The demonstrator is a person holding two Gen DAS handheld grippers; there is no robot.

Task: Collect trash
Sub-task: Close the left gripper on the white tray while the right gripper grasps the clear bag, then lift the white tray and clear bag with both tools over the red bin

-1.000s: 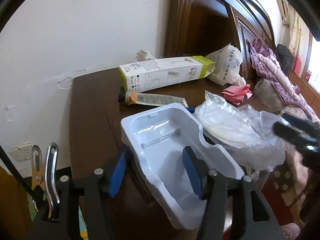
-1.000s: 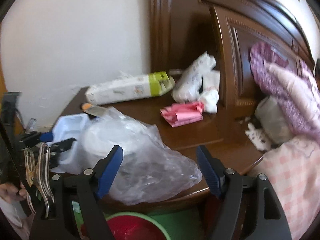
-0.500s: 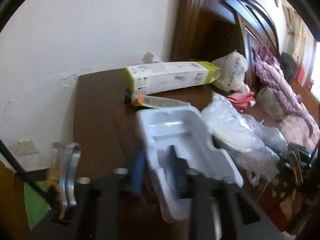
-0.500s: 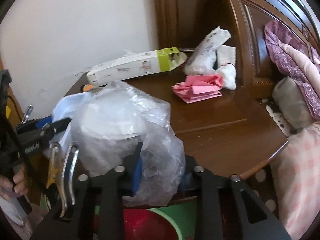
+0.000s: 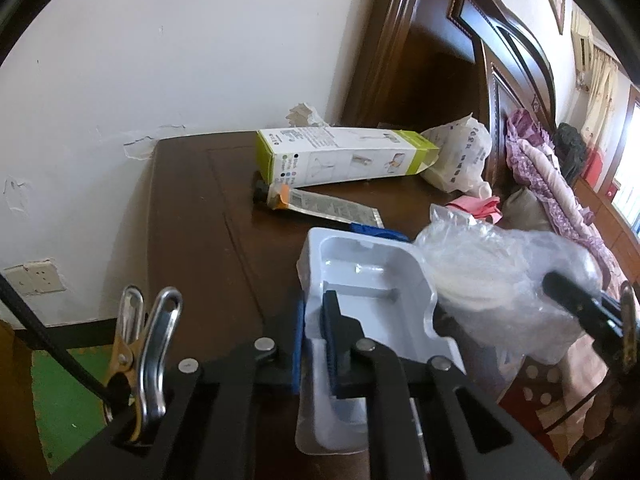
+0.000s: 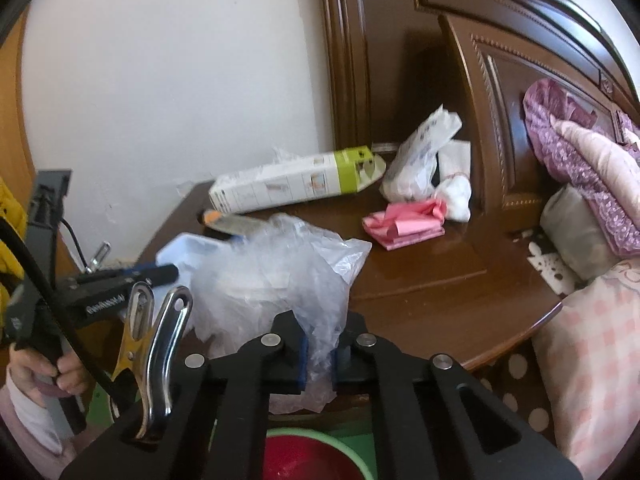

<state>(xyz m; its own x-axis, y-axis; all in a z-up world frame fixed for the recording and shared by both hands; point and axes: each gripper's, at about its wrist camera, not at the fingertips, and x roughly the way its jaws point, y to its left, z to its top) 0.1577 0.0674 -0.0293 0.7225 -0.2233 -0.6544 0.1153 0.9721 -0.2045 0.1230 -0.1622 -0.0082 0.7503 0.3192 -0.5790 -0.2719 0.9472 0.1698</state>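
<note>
A white moulded plastic tray [image 5: 372,292] lies at the near edge of the dark wooden nightstand [image 5: 192,216]. My left gripper [image 5: 314,340] is shut on the tray's near left wall. A crumpled clear plastic bag [image 6: 280,280] sits right of the tray and also shows in the left wrist view [image 5: 500,280]. My right gripper [image 6: 320,354] is shut on the bag's lower front fold. The tray [image 6: 180,252] peeks out behind the bag in the right wrist view.
Further back lie a white and green carton [image 5: 344,156], a squeezed tube [image 5: 316,202], a white printed bag [image 6: 420,160] and pink folded paper [image 6: 404,224]. A red bin with a green rim [image 6: 312,456] stands below the nightstand's front edge. The bed with quilts [image 6: 592,208] is at the right.
Both grippers went from open to shut: the left closed on the tray's wall, the right closed on the plastic bag's fold.
</note>
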